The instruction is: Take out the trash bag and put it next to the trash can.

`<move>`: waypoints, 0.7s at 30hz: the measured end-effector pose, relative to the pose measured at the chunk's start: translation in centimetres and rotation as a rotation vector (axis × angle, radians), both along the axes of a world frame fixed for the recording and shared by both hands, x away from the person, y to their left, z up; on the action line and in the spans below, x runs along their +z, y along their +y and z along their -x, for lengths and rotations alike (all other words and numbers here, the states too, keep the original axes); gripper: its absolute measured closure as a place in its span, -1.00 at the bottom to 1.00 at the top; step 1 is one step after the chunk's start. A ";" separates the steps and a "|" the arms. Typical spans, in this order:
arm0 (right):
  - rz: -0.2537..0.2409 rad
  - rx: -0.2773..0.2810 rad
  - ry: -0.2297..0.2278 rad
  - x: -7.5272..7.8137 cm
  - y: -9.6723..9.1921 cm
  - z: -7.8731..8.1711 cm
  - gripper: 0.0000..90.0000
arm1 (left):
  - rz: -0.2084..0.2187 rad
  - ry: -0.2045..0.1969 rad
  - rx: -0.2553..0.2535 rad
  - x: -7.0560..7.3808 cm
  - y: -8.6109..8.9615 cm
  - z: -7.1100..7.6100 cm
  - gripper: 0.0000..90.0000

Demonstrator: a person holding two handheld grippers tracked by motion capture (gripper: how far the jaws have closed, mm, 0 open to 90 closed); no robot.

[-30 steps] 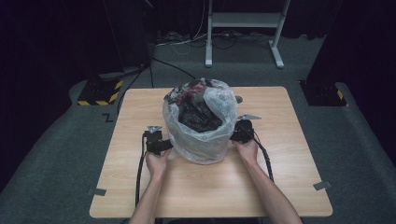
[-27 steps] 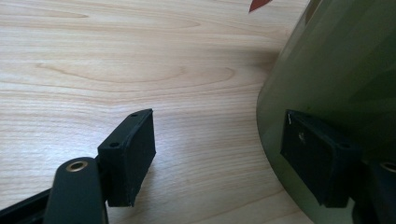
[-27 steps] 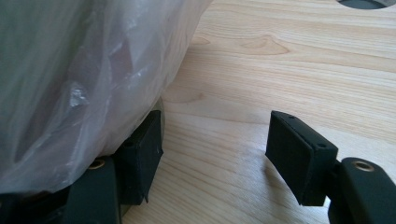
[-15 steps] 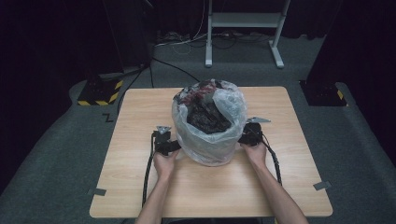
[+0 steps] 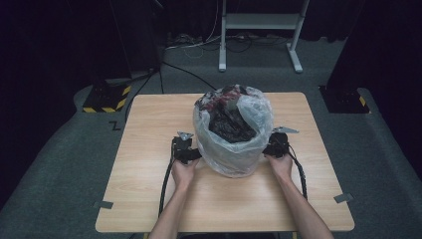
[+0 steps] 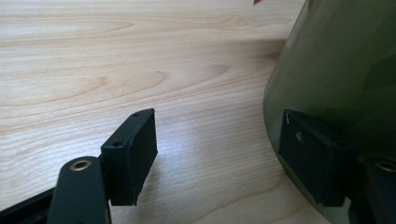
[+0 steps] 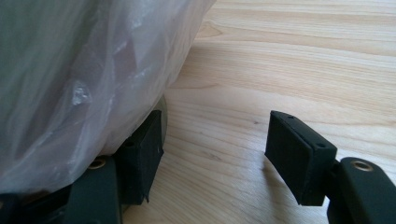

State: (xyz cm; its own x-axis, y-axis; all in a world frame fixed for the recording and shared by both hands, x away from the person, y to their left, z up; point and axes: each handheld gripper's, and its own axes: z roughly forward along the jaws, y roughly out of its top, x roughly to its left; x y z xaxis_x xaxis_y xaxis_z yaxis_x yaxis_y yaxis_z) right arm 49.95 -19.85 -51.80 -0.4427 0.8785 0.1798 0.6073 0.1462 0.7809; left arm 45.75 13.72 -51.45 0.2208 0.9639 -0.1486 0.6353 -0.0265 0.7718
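Checking the left gripper (image 5: 185, 149) first, I find its jaws standing apart in its own view, one pad over bare wood, the other pressed against the smooth translucent wall of the bin (image 6: 336, 70); nothing is clamped between them. From above I see it held by the left hand (image 5: 184, 172), just beside the bin's left flank. The right gripper (image 5: 276, 145) is likewise spread: in its own view one jaw sits tucked under the crinkled clear plastic liner (image 7: 84, 79), the other over open tabletop. The right hand (image 5: 281, 165) holds it against the bin's right flank. Between the two grippers stands the round bin with its liner (image 5: 249, 124) draped over the rim, upright, holding dark crumpled material with some red at the far edge. It rests near the middle of the light wooden table (image 5: 149, 134). Cables (image 5: 165, 186) trail back from both grippers along the forearms.
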 end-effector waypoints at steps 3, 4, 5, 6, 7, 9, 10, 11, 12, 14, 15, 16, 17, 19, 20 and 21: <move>0.010 -0.020 -0.005 0.1 -0.4 0.2 -0.23 | -0.002 -0.003 -0.009 0.0 -0.5 -0.1 -0.38; 0.019 -0.023 -0.015 0.1 -0.5 0.2 -0.24 | -0.003 -0.003 -0.011 0.0 -0.7 -0.1 -0.38; 0.023 -0.030 -0.012 0.1 -0.7 0.3 -0.24 | -0.008 0.000 -0.013 0.1 -0.9 -0.2 -0.38; 0.022 -0.039 -0.016 0.1 -0.8 0.3 -0.23 | -0.018 -0.001 -0.016 0.1 -1.2 -0.3 -0.37; 0.031 -0.040 -0.023 0.1 -1.0 0.3 -0.23 | -0.025 -0.006 -0.018 0.2 -1.5 -0.5 -0.35; 0.028 -0.045 -0.023 0.1 -1.4 0.3 -0.23 | -0.024 -0.006 -0.024 0.2 -1.9 -0.7 -0.33; 0.024 -0.053 -0.023 0.1 -1.6 0.3 -0.23 | -0.019 -0.002 -0.025 0.2 -2.2 -0.8 -0.33; 0.024 -0.058 -0.020 0.1 -1.9 0.4 -0.23 | -0.016 0.002 -0.029 0.2 -2.4 -0.9 -0.33; 0.027 -0.060 -0.018 0.1 -2.1 0.5 -0.23 | -0.016 -0.002 -0.032 0.2 -2.8 -1.0 -0.33; 0.034 -0.067 -0.017 0.2 -2.7 0.5 -0.23 | -0.012 -0.003 -0.037 0.2 -3.3 -1.1 -0.33; 0.039 -0.071 -0.020 0.2 -3.0 0.5 -0.23 | -0.009 -0.003 -0.039 0.1 -3.6 -1.2 -0.33; 0.041 -0.082 -0.020 0.2 -3.3 0.5 -0.24 | -0.005 -0.002 -0.040 0.1 -3.9 -1.2 -0.33; 0.043 -0.087 -0.021 0.2 -3.6 0.5 -0.24 | -0.005 -0.001 -0.039 0.1 -4.2 -1.3 -0.33; 0.039 -0.102 -0.013 0.1 -4.0 0.6 -0.25 | -0.001 0.002 -0.042 0.0 -4.7 -1.4 -0.33; 0.045 -0.103 -0.011 0.0 -4.2 0.6 -0.27 | 0.000 0.013 -0.046 0.0 -4.8 -1.5 -0.33; 0.050 -0.106 -0.004 -0.1 -4.4 0.7 -0.29 | 0.003 0.019 -0.049 0.0 -4.9 -1.6 -0.34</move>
